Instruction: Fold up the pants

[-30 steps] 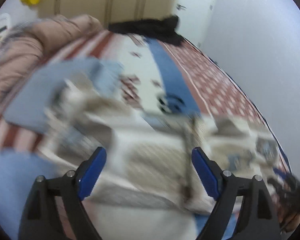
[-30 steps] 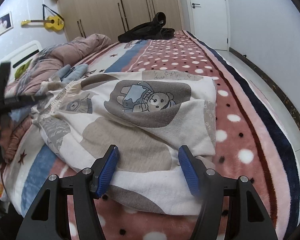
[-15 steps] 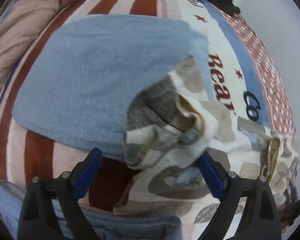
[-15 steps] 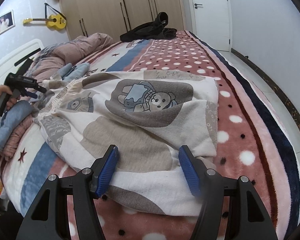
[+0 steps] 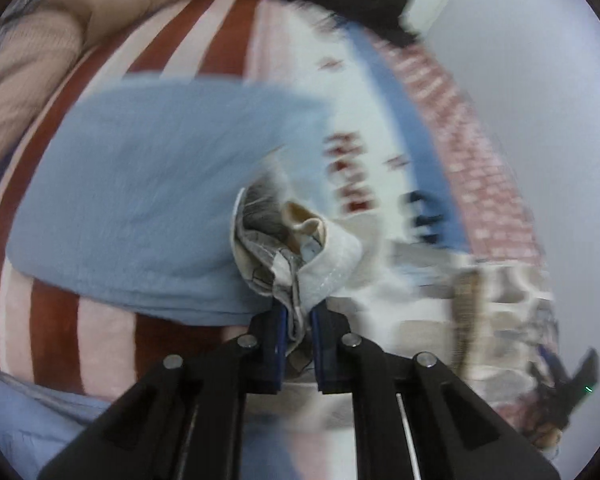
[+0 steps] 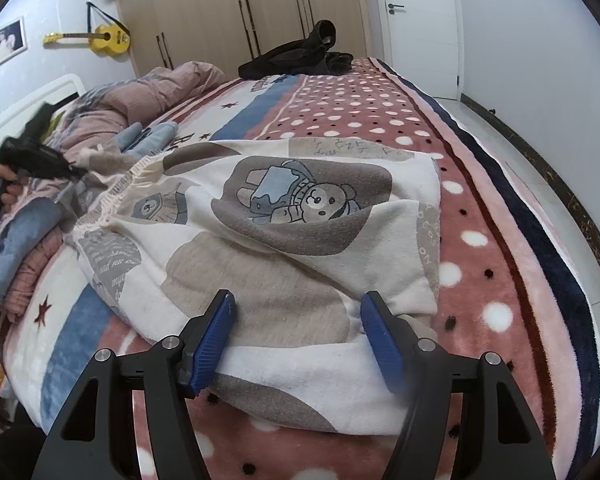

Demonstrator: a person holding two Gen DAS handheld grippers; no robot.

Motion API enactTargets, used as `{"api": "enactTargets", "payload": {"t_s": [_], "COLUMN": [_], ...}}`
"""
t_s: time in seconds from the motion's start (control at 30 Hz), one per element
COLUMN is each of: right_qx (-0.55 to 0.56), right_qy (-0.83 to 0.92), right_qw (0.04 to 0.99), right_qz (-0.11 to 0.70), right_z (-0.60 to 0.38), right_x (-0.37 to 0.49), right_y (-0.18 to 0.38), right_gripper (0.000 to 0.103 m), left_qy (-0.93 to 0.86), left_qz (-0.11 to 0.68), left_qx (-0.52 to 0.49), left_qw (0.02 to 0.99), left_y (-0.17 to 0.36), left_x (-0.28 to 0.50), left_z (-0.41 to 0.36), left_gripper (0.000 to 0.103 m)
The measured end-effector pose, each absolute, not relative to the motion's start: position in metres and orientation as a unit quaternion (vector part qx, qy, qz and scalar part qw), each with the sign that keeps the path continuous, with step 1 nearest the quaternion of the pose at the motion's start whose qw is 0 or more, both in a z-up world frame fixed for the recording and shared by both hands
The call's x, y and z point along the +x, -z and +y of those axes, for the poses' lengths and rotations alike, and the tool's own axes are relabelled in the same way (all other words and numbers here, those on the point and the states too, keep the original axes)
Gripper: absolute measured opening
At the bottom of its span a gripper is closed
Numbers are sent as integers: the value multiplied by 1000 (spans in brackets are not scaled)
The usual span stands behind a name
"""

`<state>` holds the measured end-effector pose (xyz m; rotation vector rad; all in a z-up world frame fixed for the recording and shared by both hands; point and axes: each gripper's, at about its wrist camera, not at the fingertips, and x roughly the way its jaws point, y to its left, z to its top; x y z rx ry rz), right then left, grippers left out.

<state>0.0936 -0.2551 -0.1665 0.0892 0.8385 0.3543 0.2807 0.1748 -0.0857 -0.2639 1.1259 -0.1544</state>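
Note:
The cream pants (image 6: 300,220) with a bear print lie spread across the bed, elastic waistband to the left. My left gripper (image 5: 298,320) has its jaws closing, its blue pads pressed on a bunched corner of the pants (image 5: 300,240) at the waistband end. The right wrist view shows that left gripper (image 6: 76,170) at far left, held by a hand (image 6: 4,184). My right gripper (image 6: 298,308) sits at the pants' near edge, jaws opening. Fabric lies between its fingers, but they stand wide and do not pinch it.
A folded light-blue garment (image 5: 148,200) lies just beyond the left gripper. A pile of blue and pink clothes (image 6: 20,248) sits at the bed's left edge. A pink duvet (image 6: 160,88) and black clothing (image 6: 300,56) lie further back. The floor (image 6: 540,160) runs along the bed's right side.
The left gripper, wide open over the waistband corner before, has come together on that bunched cloth and shifted with it. The right gripper stays where it was.

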Motion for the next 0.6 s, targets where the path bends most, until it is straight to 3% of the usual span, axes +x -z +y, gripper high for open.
{"api": "enactTargets", "payload": {"t_s": [0.2, 0.3, 0.43, 0.6], "right_qx": [52, 69, 93, 97], "right_qy": [-174, -179, -186, -182], "right_qw": [895, 894, 893, 895], "right_qz": [407, 405, 399, 395], "right_z": [-258, -263, -274, -290], "right_x": [94, 93, 85, 73], "right_y": [164, 160, 154, 147], "right_gripper": [63, 62, 62, 61], "left_qy": [162, 197, 240, 267], "left_qz": [457, 447, 451, 492], "left_qx": [-83, -59, -39, -22], "left_qw": [871, 871, 859, 828], "left_y": [-14, -38, -28, 43], "left_x": [241, 229, 215, 213], "left_z": [95, 40, -37, -125], "left_gripper": [8, 8, 8, 8]}}
